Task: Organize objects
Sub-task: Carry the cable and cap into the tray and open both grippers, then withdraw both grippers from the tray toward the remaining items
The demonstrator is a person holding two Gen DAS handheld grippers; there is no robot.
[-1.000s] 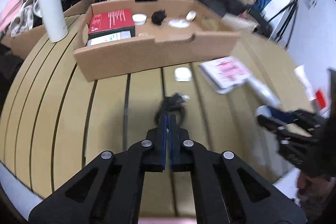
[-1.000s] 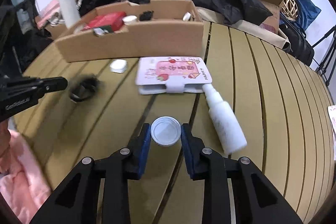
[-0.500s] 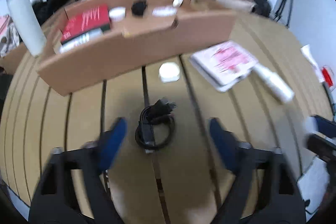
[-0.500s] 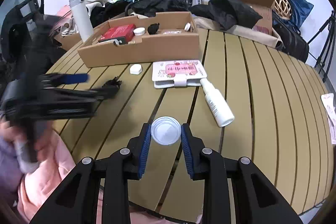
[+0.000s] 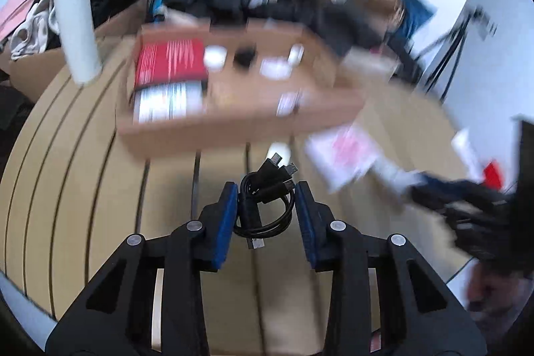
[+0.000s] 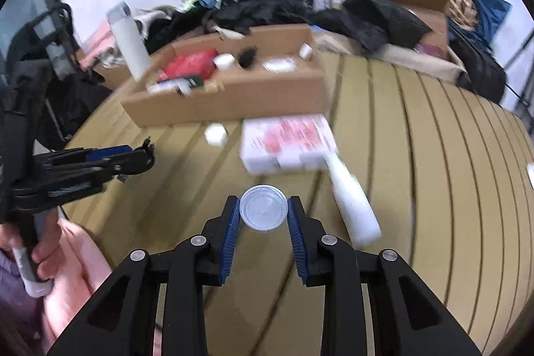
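Observation:
My left gripper [image 5: 266, 196] is shut on a coiled black cable [image 5: 267, 202] and holds it above the slatted wooden table [image 5: 83, 189]; its plugs stick out forward. My right gripper [image 6: 263, 209] is shut on a round white lid [image 6: 263, 212]. The left gripper also shows in the right wrist view [image 6: 133, 157], at the left with the cable. Ahead stands an open cardboard box [image 6: 233, 95] holding a red box [image 5: 170, 59] and several small items.
On the table lie a pink-and-white flat package [image 6: 287, 142], a white spray bottle [image 6: 350, 199] and a small white case [image 6: 216, 134]. A tall white thermos [image 5: 76, 22] stands left of the box. Bags and clothes pile behind.
My left gripper opened wide over the cable, then closed on it and lifted it. My right gripper keeps its hold on the lid and has shifted toward the box.

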